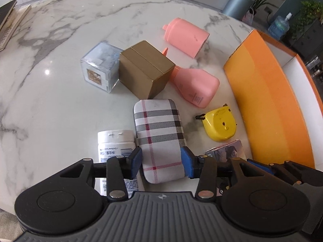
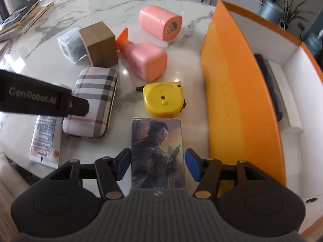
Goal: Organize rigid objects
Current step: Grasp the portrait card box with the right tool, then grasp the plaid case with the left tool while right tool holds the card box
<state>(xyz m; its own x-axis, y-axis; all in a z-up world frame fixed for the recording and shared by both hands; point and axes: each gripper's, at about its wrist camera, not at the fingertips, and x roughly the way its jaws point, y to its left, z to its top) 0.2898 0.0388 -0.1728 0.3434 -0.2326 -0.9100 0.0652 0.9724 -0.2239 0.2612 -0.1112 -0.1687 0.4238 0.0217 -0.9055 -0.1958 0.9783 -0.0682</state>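
Leftmost, the left gripper (image 1: 161, 162) straddles the near end of the plaid case (image 1: 158, 139), which lies flat on the marble table (image 1: 50, 100); its blue pads stand apart, close beside the case's sides, with no clear press on them. A white bottle (image 1: 116, 143) lies just left of the case. Further right, the right gripper (image 2: 157, 166) brackets the picture box (image 2: 157, 151), jaws apart with a gap on each side. Beyond it sits the yellow tape measure (image 2: 163, 98), and the orange box (image 2: 238, 100) stands to the right.
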